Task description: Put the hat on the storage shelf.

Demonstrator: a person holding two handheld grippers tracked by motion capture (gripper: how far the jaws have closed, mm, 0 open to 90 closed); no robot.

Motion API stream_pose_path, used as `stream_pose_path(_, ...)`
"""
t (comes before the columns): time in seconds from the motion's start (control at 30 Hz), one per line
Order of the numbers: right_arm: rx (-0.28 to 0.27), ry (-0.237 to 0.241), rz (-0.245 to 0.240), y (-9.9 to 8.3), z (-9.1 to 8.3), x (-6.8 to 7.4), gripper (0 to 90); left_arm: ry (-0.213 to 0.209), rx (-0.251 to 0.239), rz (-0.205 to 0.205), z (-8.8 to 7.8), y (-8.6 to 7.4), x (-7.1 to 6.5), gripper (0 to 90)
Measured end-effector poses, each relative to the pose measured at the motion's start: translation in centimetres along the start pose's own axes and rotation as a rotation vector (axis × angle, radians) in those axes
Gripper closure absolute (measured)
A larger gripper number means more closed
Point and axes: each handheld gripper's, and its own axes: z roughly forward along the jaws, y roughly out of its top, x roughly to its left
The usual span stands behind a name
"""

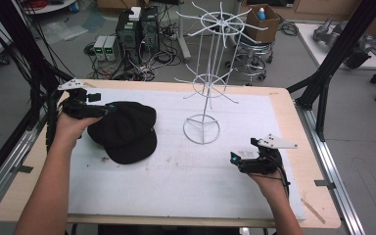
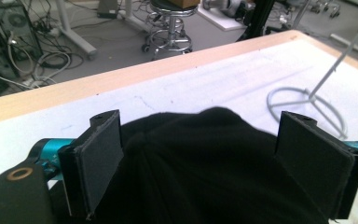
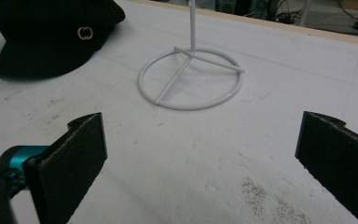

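Note:
A black cap (image 1: 125,131) with a short peak lies on the white mat (image 1: 186,171) at the left. Its crown (image 2: 205,163) bulges between the wide-apart jaws of my left gripper (image 1: 108,108), which stands open at the cap's back left edge. A small gold emblem (image 3: 84,32) marks the cap's front. A white wire display stand (image 1: 206,73) rises from a ring base (image 3: 190,79) at the mat's middle. My right gripper (image 1: 236,159) hovers open over bare mat at the right, aimed toward the stand's base.
The mat covers a wooden table (image 1: 301,147) framed by black rails (image 1: 330,58). Beyond the far edge are computer towers (image 1: 137,29), cables, a stool (image 1: 249,58) and a cardboard box (image 1: 264,19). Dark specks (image 3: 261,191) dot the mat.

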Motion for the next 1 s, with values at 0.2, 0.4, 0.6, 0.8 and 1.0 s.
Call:
stream_pose_path(0.2, 0.002, 0.003, -0.002, 0.0, 0.1, 0.0, 1.0, -0.006, 0.038, -0.023, 1.9, 0.8, 1.4, 14.4)
stream_pose_path(0.4, 0.004, 0.007, 0.005, 0.0, 0.1, 0.0, 1.0, 0.020, 0.094, -0.032, 3.7, 0.5, 2.7, 13.4)
stream_pose_path(0.6, 0.011, 0.010, 0.006, -0.1, 0.2, -0.1, 1.0, 0.026, 0.180, -0.050, 5.4, -0.6, 3.4, 10.6)
stream_pose_path(0.8, 0.013, 0.012, 0.009, -0.1, 0.3, -0.2, 1.0, 0.052, 0.252, -0.024, 6.2, -1.3, 3.3, 14.0)
stream_pose_path(1.0, 0.009, 0.010, 0.007, -0.1, 0.2, -0.2, 1.0, 0.044, 0.318, -0.006, 6.5, -1.7, 3.2, 26.4)
